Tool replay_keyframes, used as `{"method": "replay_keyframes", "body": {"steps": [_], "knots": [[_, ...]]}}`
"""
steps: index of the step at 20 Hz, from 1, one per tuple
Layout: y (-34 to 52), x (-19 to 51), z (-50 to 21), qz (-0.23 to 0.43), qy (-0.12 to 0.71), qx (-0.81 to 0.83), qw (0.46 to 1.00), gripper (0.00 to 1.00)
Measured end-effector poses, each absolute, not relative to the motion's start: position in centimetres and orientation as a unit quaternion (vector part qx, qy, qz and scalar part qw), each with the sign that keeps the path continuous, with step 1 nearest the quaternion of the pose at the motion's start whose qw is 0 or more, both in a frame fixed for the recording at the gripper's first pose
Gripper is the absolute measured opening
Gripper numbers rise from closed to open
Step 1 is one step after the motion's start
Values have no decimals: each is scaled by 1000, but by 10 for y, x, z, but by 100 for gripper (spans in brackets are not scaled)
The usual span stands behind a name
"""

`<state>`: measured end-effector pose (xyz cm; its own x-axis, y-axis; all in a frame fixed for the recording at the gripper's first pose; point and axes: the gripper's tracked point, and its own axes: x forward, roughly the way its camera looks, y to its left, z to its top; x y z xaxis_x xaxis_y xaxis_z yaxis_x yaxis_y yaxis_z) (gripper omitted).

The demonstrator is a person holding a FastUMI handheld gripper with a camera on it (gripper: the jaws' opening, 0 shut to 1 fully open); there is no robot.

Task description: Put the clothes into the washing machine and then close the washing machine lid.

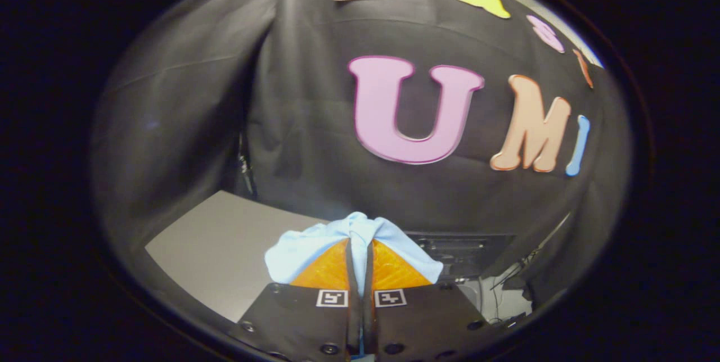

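Observation:
A light blue cloth (306, 247) is pinched between the two fingers of my gripper (359, 238) and bunches up around their tips, draping down on both sides. The gripper is shut on it and held up in the air, above a grey tabletop (225, 244). To the right, just beyond the fingers, lies a dark flat panel (469, 255) that may be part of the washing machine; I cannot tell its lid from here.
The booth's black cloth wall stands close behind the table. A dark cable (243, 165) hangs in the fold at the table's far left corner. Thin wires (509, 277) run over a pale surface to the right of the dark panel.

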<state>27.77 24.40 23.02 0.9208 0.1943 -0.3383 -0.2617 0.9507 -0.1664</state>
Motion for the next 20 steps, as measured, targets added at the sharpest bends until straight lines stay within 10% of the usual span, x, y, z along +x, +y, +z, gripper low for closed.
{"method": "replay_keyframes", "body": {"steps": [9,20], "knots": [[145,299,248,57,134,-116,983,3],[91,342,66,48,229,-79,969,3]]}}
